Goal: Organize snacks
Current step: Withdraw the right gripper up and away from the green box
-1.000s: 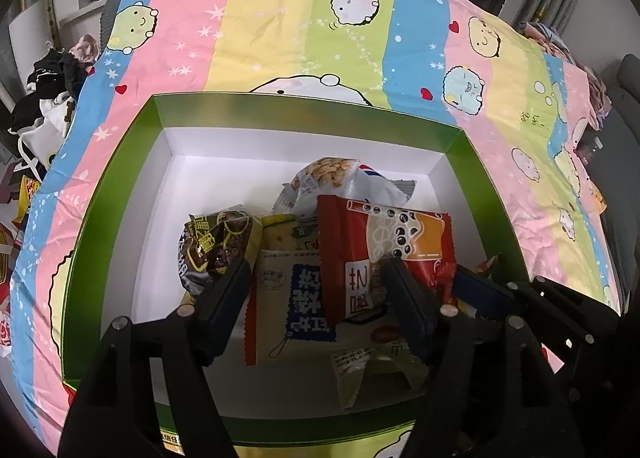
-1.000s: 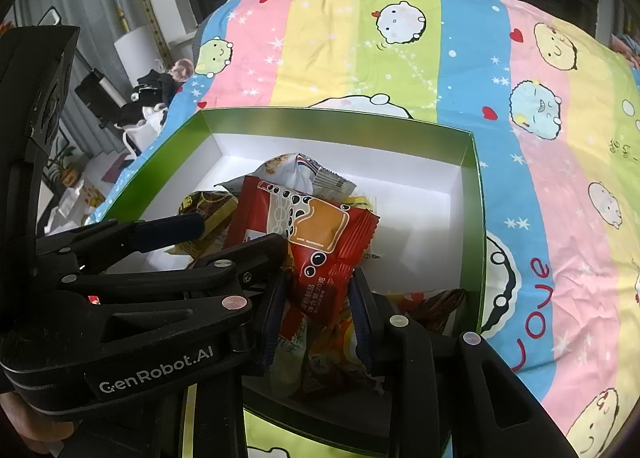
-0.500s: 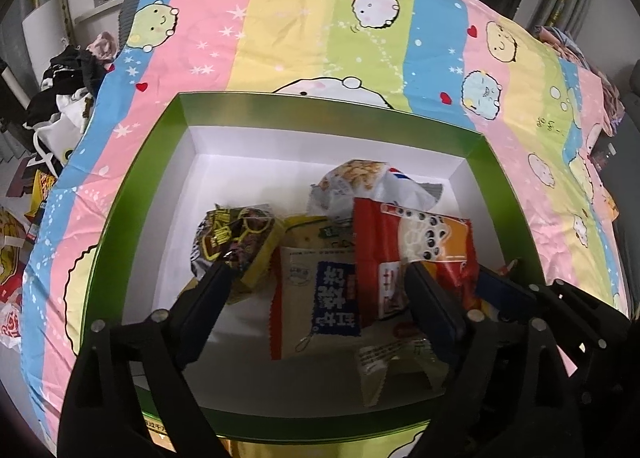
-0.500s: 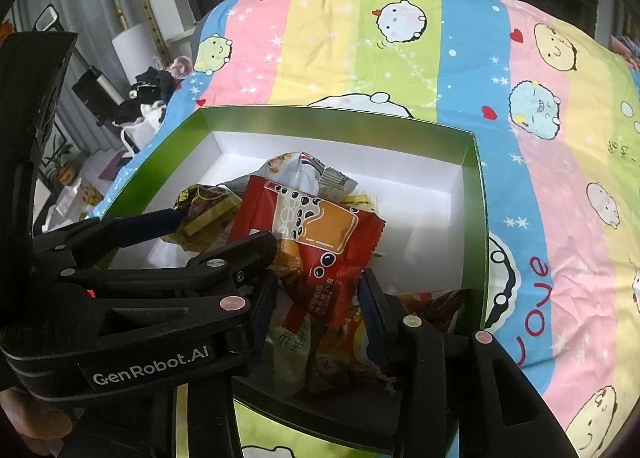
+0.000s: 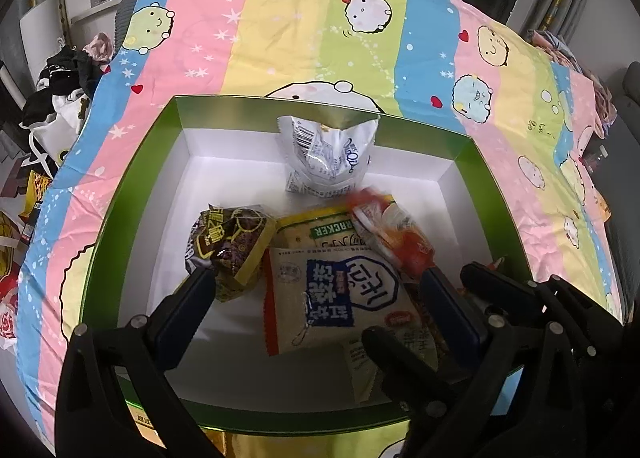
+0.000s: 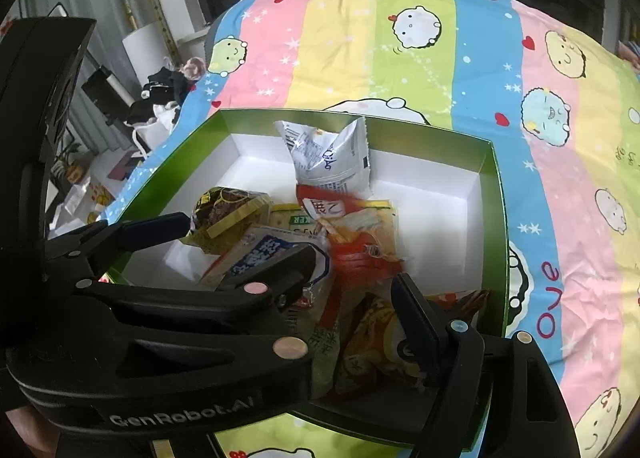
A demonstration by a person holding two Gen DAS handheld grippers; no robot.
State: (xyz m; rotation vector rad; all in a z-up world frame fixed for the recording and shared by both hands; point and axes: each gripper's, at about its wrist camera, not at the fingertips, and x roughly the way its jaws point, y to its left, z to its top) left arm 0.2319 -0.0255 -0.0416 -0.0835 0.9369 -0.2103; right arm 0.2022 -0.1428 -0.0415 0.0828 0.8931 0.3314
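While the red snack packet (image 6: 360, 246) tumbles blurred onto the pile in the green box (image 5: 132, 193), with your right gripper (image 6: 356, 282) and left gripper (image 5: 316, 290) just opened wide and empty, treat it as light, crinkly and slippery, pinching a sealed edge.

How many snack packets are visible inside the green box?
6, perhaps more hidden: silver bag upright at back, brown packet left, cracker pack, white-blue packet, blurred red packet, orange packet nearest.
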